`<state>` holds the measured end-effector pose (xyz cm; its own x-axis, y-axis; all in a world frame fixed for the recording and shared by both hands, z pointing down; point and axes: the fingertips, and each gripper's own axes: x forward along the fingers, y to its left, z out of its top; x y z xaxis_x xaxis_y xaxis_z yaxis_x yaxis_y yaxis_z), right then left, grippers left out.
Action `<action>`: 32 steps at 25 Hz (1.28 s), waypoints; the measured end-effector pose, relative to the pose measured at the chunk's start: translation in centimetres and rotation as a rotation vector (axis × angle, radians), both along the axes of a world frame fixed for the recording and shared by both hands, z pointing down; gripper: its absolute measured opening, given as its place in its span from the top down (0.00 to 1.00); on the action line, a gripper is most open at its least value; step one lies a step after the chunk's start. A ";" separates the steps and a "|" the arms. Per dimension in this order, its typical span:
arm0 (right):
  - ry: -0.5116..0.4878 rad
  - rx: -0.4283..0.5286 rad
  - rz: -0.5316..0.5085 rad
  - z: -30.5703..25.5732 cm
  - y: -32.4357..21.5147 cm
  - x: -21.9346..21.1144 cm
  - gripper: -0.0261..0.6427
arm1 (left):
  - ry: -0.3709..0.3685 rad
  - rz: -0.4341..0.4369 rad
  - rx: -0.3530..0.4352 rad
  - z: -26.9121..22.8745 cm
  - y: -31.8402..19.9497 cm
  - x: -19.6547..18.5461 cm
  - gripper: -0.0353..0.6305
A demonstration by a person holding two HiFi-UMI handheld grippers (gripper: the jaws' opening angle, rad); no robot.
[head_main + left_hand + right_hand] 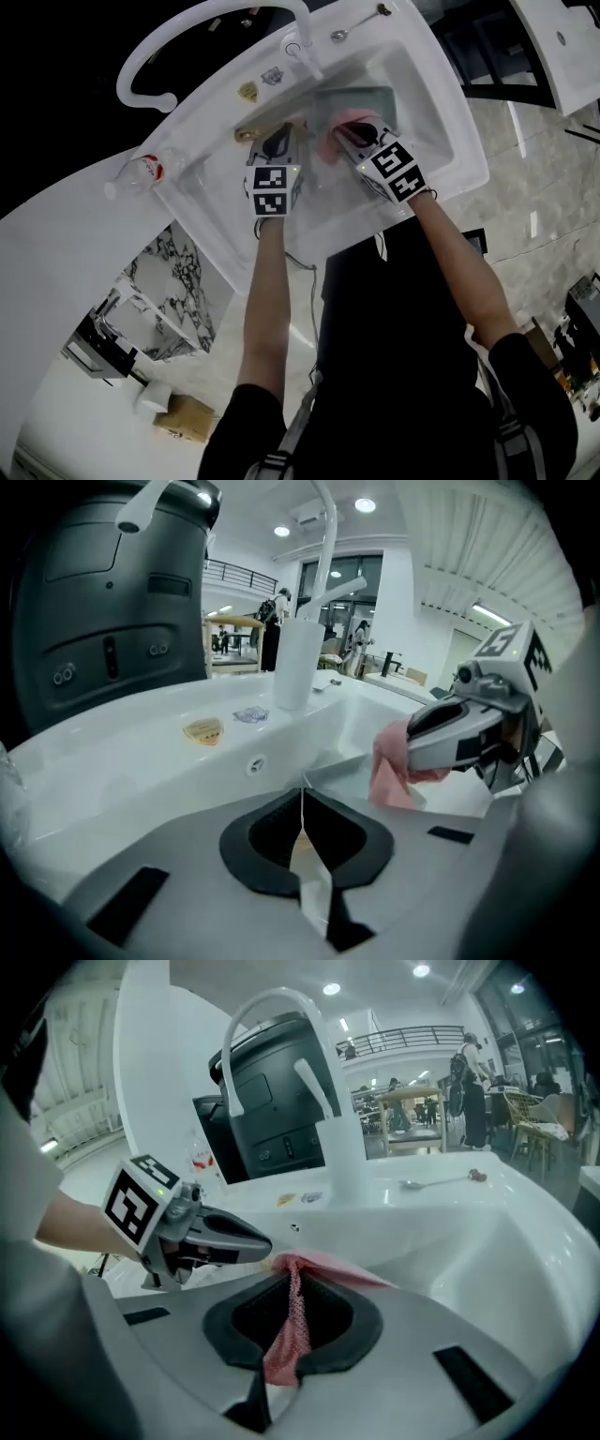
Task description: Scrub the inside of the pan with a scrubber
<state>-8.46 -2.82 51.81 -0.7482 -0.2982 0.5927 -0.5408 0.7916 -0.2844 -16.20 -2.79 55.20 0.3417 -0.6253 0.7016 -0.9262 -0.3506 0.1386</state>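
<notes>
Left gripper (pixel 302 803) clamped on the thin rim of the pan (pixel 368 97), right gripper (pixel 292 1279) pinching a pink mesh scrubber (pixel 284 1349), both over the white sink (pixel 448 122).

A white sink (pixel 456 131) is set into a white worktop (pixel 66 253). A curved tap (pixel 342 1162) is mounted behind it. A spoon (pixel 359 22) and a plastic bottle (pixel 141 174) are laid on the rim.

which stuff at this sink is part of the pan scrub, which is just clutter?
In the job:
- pan, clamped at its edge by the left gripper
- pink scrubber, pinched in the right gripper
- sink, holding the pan

Lying about:
- spoon on the sink ledge
- plastic bottle
- yellow sticker
- faucet
</notes>
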 end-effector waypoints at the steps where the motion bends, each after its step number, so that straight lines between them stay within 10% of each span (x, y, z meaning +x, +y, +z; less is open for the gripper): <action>1: 0.014 -0.005 -0.007 1.0 -0.1 -0.3 0.90 | 0.010 -0.002 -0.021 0.4 -0.1 0.1 0.89; 16: 0.174 -0.075 -0.119 10.1 -0.7 -2.2 0.90 | -0.153 0.057 -0.198 4.7 0.0 0.2 0.89; 32: 0.149 -0.088 -0.127 13.0 -2.0 -3.7 0.90 | -0.082 0.060 -0.268 5.0 -0.2 0.8 0.90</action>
<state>-12.15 -4.87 64.78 -0.6788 -0.1494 0.7190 -0.4798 0.8315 -0.2802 -15.37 -2.98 60.21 0.3078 -0.3943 0.8659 -0.9168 -0.3662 0.1591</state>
